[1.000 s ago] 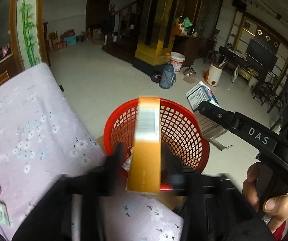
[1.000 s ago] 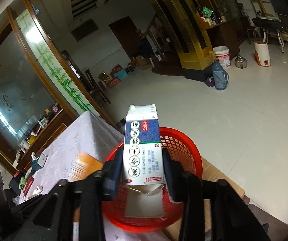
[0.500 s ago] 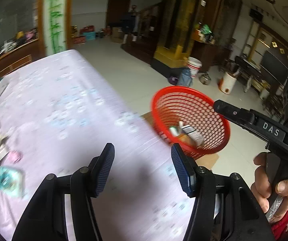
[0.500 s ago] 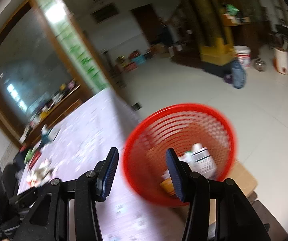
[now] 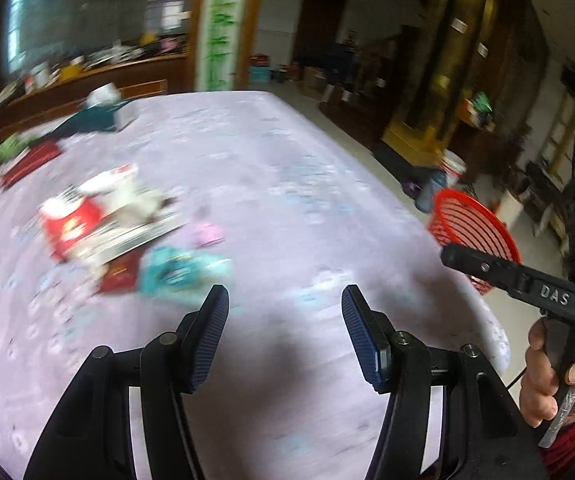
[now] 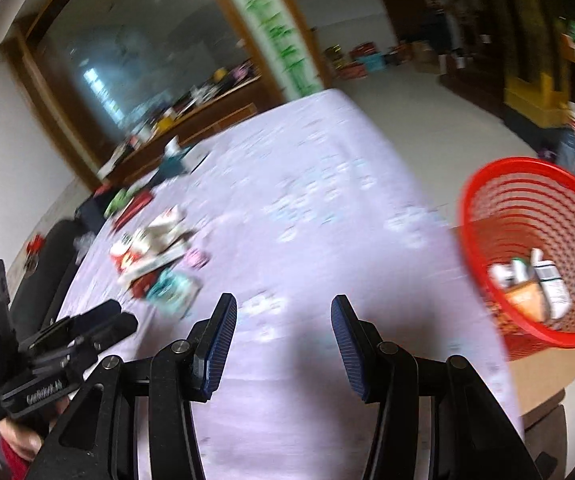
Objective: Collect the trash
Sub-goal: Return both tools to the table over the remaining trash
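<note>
I hold both tongs wide and empty over the table: left gripper, right gripper. Only the right view shows cartons inside the red basket.

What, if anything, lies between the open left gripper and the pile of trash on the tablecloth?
Nothing visible does. The left gripper is open and empty over bare tablecloth. The trash pile lies ahead to its left, the teal packet nearest, with only cloth between. The frames are blurred, so small items could be missed.
</note>
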{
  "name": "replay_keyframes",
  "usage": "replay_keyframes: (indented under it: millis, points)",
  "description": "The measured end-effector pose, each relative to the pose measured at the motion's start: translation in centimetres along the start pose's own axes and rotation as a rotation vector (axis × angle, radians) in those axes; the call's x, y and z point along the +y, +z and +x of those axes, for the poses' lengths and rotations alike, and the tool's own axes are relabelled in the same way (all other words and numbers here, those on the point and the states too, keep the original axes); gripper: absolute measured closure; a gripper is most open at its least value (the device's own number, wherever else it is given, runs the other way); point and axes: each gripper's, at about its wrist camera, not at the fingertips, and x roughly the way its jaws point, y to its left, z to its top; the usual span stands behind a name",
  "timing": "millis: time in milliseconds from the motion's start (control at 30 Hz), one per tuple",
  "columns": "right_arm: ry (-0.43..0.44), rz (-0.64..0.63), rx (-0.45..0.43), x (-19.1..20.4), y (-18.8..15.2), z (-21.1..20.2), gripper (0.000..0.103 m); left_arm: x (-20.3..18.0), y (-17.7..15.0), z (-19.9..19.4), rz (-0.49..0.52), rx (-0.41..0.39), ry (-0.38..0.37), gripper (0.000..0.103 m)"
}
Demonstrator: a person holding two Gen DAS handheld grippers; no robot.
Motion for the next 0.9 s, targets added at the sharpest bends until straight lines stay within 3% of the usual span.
replay_keyframes:
  millis: [167,300,600,767,833,900]
  points:
    - [0.044,-0.062,0.064,4.4,1.0,3.1,0.050,6.1,-1.5,-1.9,-0.105,-0.035,0.071,0.046]
    - [0.056,-0.087,0.119,7.3,2.4,6.4,0.050,8.9,-2.3,-2.8,-0.158,-0.049,0.089,0.046]
    - [-0.012,-0.108,0.241,10.9,4.5,16.8,0.060,11.7,-3.1,-3.8,-0.204,-0.066,0.095,0.046]
    - [-0.037,-0.134,0.271,11.5,4.3,19.7,0.062,12.8,-2.9,-4.0,-0.212,-0.070,0.111,0.046]
    - [-0.042,-0.156,0.277,11.9,4.0,20.2,0.070,13.0,-2.6,-4.0,-0.214,-0.072,0.116,0.046]
    - [-0.049,-0.174,0.260,12.2,3.8,20.5,0.070,13.1,-2.3,-3.9,-0.218,-0.071,0.118,0.046]
